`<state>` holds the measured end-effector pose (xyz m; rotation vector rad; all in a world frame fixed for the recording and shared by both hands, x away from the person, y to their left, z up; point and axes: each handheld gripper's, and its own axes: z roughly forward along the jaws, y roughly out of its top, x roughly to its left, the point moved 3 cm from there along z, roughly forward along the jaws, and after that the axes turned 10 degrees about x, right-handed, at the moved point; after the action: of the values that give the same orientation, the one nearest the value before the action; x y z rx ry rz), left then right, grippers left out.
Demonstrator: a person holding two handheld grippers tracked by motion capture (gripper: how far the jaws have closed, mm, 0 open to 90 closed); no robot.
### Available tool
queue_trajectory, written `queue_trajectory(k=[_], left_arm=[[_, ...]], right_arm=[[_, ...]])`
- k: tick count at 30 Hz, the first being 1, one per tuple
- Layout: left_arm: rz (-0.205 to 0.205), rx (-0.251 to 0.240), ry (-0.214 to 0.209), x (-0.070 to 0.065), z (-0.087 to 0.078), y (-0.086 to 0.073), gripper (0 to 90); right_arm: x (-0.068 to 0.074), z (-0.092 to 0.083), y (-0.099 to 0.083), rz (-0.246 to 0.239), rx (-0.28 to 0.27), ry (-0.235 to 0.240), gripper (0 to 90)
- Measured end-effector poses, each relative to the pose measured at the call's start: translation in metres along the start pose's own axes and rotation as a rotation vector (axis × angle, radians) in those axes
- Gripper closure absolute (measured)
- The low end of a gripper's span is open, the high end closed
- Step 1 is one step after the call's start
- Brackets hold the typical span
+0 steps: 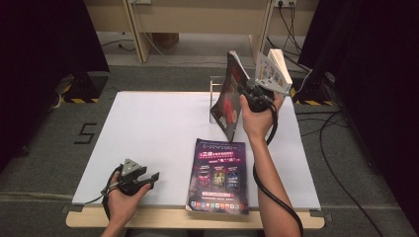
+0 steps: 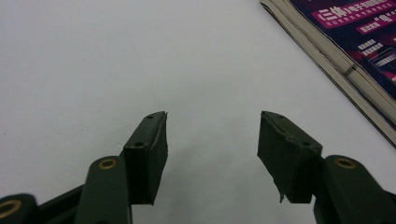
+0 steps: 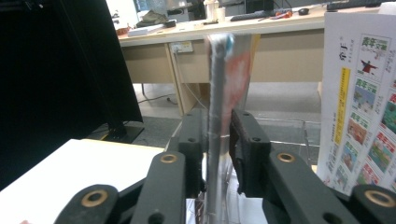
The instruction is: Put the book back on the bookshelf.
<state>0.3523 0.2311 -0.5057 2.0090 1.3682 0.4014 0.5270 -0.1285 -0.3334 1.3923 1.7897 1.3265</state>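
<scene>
White desk in front, dark curtains either side, pale wooden furniture across the back. The dark magazine is standing up on its lower edge at the far side of the desk, tilted, right by a wire rack. It looks as though it is being filed upright there next to the white book, which is already leaning at the rack's right end.

The right tool has the magazine between its jaws. In the right gripper view the magazine runs straight up the middle. One pad sits against it while the other shows a sliver of gap, so I read the right tool as slackened, not clamping. The magazine seems to be resting on its own edge.

Further out, a second magazine lies flat, cover up, at the near edge and looks like the next one in line. The left tool is parked at the front left with its jaws spread wide over bare desk, holding nothing, and the flat magazine is just off to its side.
</scene>
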Motion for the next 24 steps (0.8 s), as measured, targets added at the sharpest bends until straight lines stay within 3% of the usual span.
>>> queue_trajectory(k=[7,11,15,17,24], left_arm=[[-0.001,-0.003,-0.001,0.000,0.000,0.000,42.0],[-0.007,-0.008,0.001,0.002,-0.001,0.000,42.0],[-0.011,-0.010,0.002,0.003,-0.002,0.000,42.0],[-0.011,-0.007,-0.001,0.003,-0.001,0.000,42.0],[-0.010,-0.008,-0.001,0.002,-0.001,0.000,42.0]], right_arm=[[0.003,0.008,0.014,0.018,0.039,-0.011,71.2],[0.007,0.016,0.018,0.018,0.078,-0.043,73.9],[0.008,0.020,0.018,0.009,0.073,-0.079,73.5],[0.008,0.021,0.017,0.020,0.078,-0.062,73.4],[0.007,0.027,0.018,0.015,0.107,-0.075,70.1]])
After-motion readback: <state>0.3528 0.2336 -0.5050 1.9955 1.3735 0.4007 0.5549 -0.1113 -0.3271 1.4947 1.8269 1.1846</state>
